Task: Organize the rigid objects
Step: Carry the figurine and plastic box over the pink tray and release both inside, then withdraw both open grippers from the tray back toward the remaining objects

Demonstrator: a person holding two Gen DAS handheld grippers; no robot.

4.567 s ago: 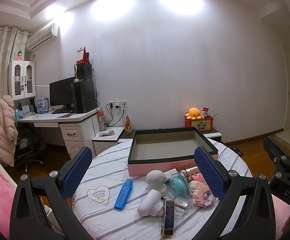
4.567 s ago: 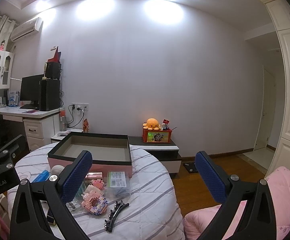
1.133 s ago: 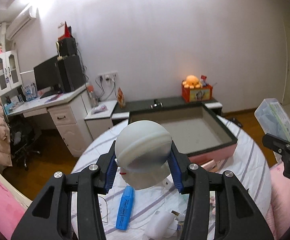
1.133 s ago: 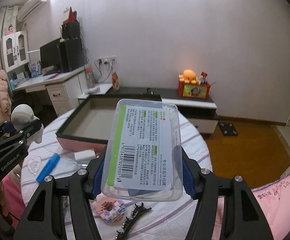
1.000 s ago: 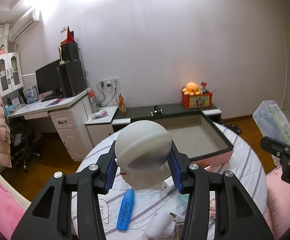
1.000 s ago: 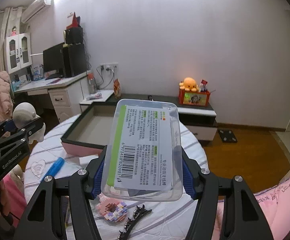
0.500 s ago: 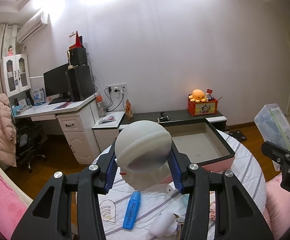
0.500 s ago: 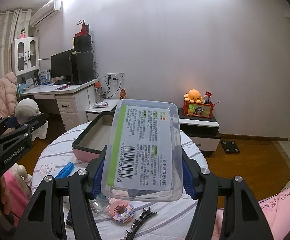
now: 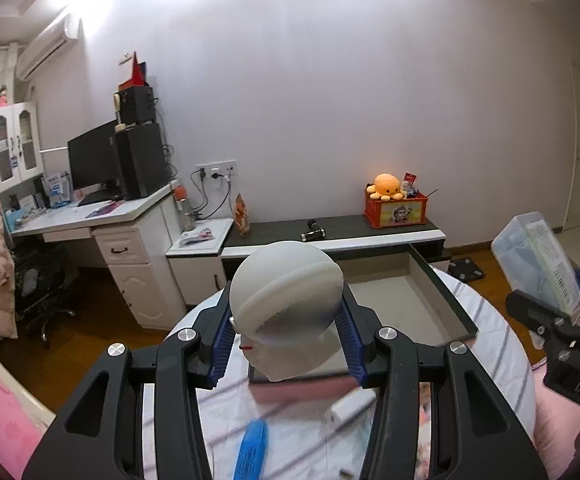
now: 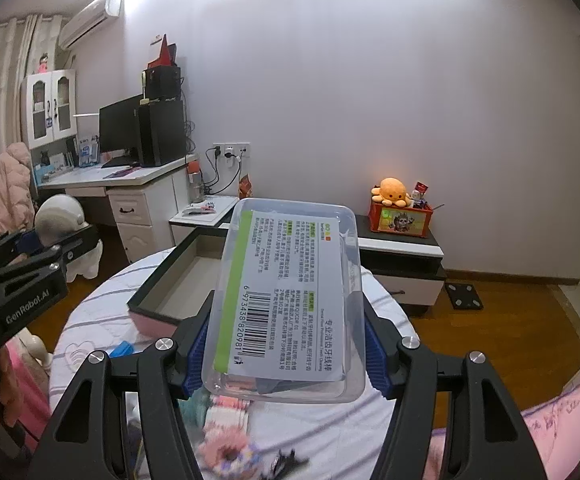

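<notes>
Both grippers loaded, held above the table
Left gripper jaws clamp round white dome-headed plastic toy; right gripper jaws pinch clear labelled plastic box

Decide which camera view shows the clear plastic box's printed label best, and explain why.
The right wrist view: the clear plastic box faces the camera, label and barcode readable, between the right gripper fingers. The left wrist view shows it small, edge-on at the right.
</notes>
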